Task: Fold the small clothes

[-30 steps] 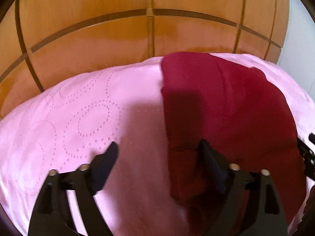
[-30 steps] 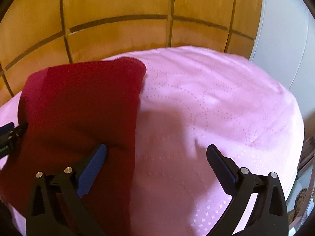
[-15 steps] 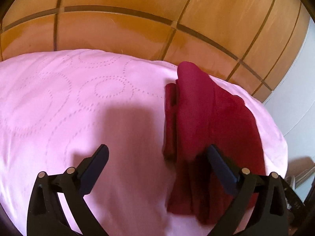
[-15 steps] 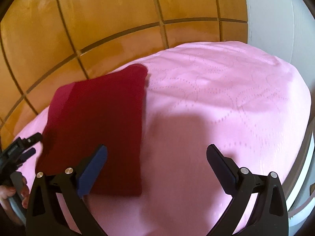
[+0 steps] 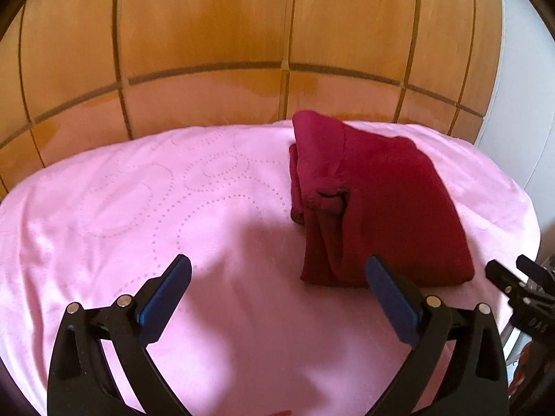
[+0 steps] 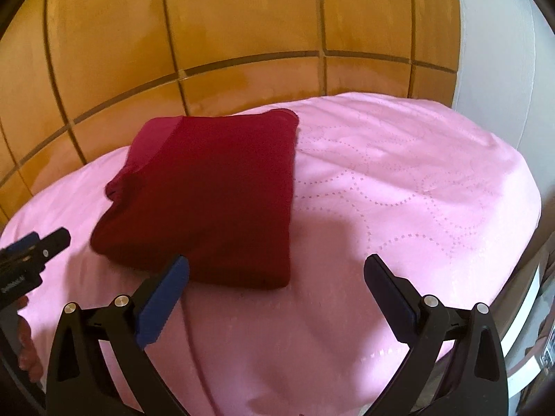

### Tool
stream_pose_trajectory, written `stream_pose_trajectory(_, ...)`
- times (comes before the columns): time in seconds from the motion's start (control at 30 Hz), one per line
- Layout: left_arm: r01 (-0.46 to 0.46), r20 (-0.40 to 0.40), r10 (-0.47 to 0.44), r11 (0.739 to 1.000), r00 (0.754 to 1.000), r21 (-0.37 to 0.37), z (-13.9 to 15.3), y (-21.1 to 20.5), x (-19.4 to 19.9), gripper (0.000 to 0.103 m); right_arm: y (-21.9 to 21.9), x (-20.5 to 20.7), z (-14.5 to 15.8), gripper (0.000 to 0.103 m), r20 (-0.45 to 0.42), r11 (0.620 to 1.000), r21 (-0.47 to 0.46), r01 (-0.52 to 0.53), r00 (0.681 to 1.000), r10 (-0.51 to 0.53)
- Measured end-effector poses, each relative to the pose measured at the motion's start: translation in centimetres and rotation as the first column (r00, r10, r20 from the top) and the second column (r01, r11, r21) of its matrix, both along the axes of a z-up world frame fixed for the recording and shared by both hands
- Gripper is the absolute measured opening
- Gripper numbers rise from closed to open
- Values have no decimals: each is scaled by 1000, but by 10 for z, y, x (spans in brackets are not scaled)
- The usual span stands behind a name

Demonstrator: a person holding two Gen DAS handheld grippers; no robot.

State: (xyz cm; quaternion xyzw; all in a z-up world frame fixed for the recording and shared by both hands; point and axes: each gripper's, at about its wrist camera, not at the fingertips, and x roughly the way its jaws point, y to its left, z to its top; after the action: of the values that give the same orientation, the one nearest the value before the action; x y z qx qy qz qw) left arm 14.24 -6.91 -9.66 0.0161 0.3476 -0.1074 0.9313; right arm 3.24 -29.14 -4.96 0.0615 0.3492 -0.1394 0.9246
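A dark red garment (image 5: pixel 374 204) lies folded into a thick rectangle on the pink bedspread (image 5: pixel 138 208); it also shows in the right wrist view (image 6: pixel 211 201). Its left edge shows bunched layers. My left gripper (image 5: pixel 277 277) is open and empty, hovering above the bedspread just in front and left of the garment. My right gripper (image 6: pixel 275 277) is open and empty, near the garment's front right corner. Each gripper shows at the edge of the other's view: the right one (image 5: pixel 520 291) and the left one (image 6: pixel 31 249).
An orange padded headboard (image 5: pixel 242 34) with dark seams rises behind the bed. A white wall (image 6: pixel 492 52) stands at the right. The bed's right edge (image 6: pixel 520 270) drops off near my right gripper.
Both grippers have pulled back and up from the garment, which now lies folded on its own. The left gripper's finger was on the cloth a second ago and is now off it.
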Motion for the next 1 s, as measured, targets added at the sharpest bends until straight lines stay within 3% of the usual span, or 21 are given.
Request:
stream_pose_trajectory(0.23,-18,71,19,1000,997,-11,16,4,-30,101,19,-19,14,100,53,1000,-13,-18,998,18)
stream_pose_trajectory(1.0,-32,30,32,999,999,9,8,-1,-40,101,19,-24,19,100,77,999,-24,-23,997,25)
